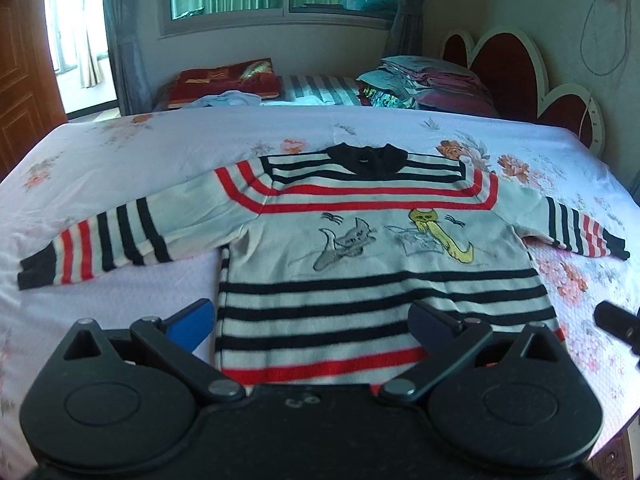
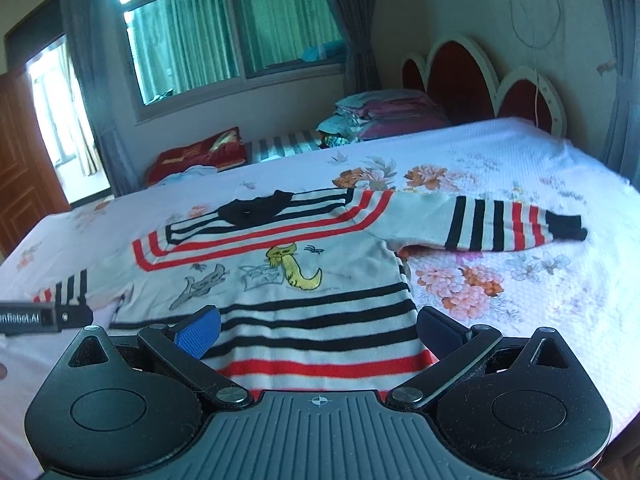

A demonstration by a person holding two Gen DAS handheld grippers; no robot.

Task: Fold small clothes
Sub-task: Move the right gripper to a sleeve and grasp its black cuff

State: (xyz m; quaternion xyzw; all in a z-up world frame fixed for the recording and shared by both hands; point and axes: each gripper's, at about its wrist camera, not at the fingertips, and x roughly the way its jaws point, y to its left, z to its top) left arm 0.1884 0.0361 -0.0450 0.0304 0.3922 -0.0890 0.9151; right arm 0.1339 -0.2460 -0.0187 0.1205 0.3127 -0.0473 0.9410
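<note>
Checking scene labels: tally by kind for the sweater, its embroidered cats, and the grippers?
Sweater: 1, laid flat on the bedspread
Embroidered cats: 2, grey cat and yellow cat
Grippers: 2, left gripper and right gripper, both open
Total: 5

partly cut white lettering "nRebot.AI" on the left claw (image 2: 44, 318), no other readable text

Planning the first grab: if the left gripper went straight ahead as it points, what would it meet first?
Probably the striped sweater: the open left gripper points over its hem toward the embroidered cats. Height above the cloth is unclear.
</note>
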